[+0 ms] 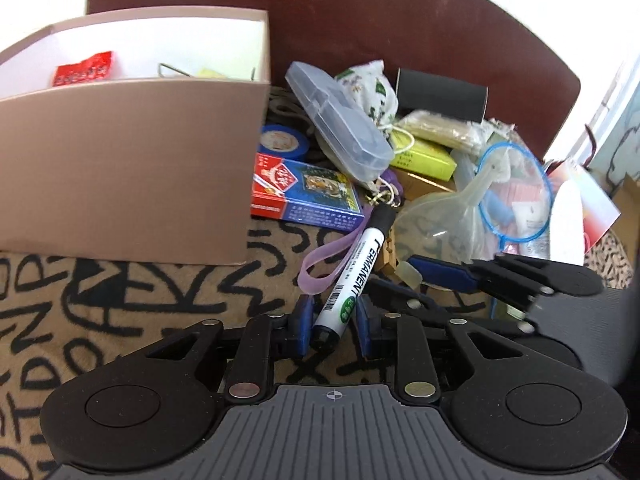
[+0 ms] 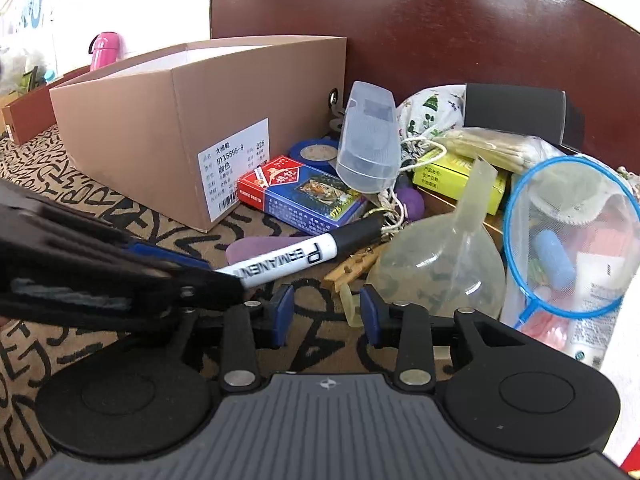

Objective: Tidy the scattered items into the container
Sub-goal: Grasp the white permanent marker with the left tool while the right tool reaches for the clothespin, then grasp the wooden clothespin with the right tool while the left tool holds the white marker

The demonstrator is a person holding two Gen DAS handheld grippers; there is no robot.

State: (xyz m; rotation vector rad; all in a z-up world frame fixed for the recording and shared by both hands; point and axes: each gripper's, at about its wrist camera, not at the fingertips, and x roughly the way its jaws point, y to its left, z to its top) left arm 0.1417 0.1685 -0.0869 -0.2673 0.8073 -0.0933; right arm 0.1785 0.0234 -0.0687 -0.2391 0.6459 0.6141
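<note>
Pinching only the tail end of the permanent marker [image 1: 352, 280], the left gripper [image 1: 331, 320] risks it pivoting out on the lift to the cardboard box [image 1: 132, 140] (the purple band [image 1: 320, 264] may snag). The right gripper [image 2: 326, 312] hangs half-open, empty, beside the funnel [image 2: 436, 264].

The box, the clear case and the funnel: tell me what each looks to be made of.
Box: matte tan cardboard, judging by its folded corner and printed sticker.
Clear case: hard, glossy, see-through plastic with moulded ribs.
Funnel: probably soft silicone or rubber; cloudy, translucent, with the rug's pattern showing through and a limp-looking spout. The pictures don't show which.
</note>
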